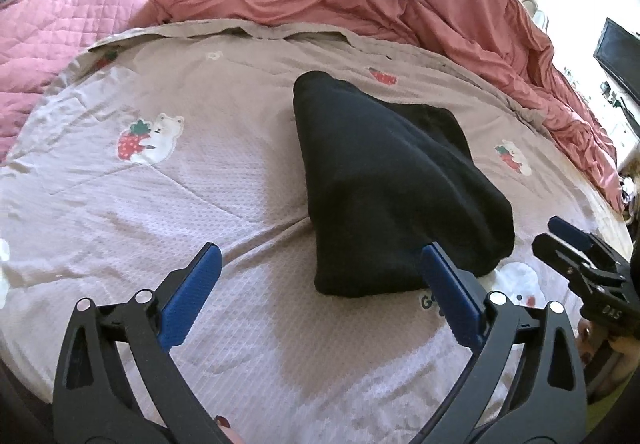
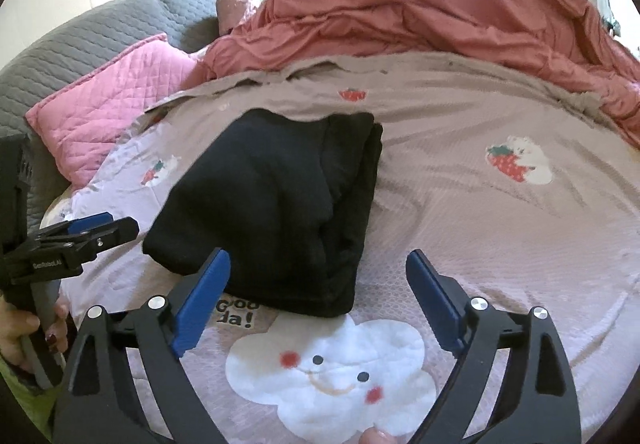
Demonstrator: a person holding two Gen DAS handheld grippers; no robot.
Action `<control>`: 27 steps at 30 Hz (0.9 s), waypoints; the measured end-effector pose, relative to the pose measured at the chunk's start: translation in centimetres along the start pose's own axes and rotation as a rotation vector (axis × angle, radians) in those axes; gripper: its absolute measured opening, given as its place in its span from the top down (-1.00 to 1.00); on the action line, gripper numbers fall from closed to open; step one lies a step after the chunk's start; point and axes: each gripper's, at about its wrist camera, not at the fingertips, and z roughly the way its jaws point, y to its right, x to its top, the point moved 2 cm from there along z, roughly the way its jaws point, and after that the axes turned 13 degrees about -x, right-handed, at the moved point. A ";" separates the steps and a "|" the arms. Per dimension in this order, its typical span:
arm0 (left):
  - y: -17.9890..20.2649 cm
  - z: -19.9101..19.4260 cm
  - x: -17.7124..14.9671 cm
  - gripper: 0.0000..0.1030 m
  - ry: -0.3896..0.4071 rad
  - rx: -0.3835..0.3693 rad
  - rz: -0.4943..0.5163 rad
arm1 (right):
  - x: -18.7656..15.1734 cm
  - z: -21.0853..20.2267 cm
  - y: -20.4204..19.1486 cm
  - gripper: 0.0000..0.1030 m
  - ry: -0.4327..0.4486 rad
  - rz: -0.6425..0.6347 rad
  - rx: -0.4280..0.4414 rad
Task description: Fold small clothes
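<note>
The left gripper (image 1: 320, 260) hung with its blue-padded jaws spread wide and nothing between them. The right gripper (image 2: 318, 268) was likewise spread wide and empty. A hand (image 2: 24, 332) gripped the left gripper's handle.

The scene was a home bedroom: a bed (image 2: 460, 228) spread with a strawberry-and-bear blanket, a rumpled salmon duvet (image 2: 420, 3), a pink quilted pillow (image 2: 108, 103) and a padded grey headboard (image 2: 72, 43).
</note>
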 end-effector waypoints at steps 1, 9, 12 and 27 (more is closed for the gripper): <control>0.1 -0.4 -0.2 -0.81 0.005 0.006 0.003 | -0.1 -0.3 -0.1 -0.85 0.009 0.002 -0.007; 0.2 -2.5 -1.5 -0.81 0.034 0.024 0.012 | -1.2 -2.7 -0.8 -0.86 0.075 -0.011 -0.049; 0.3 -3.0 -2.0 -0.81 0.038 0.030 0.019 | -1.8 -3.2 -1.0 -0.88 0.084 -0.006 -0.062; 0.2 -3.6 -5.6 -0.81 0.015 0.043 0.018 | -5.5 -2.9 -2.3 -0.91 0.014 0.015 -0.088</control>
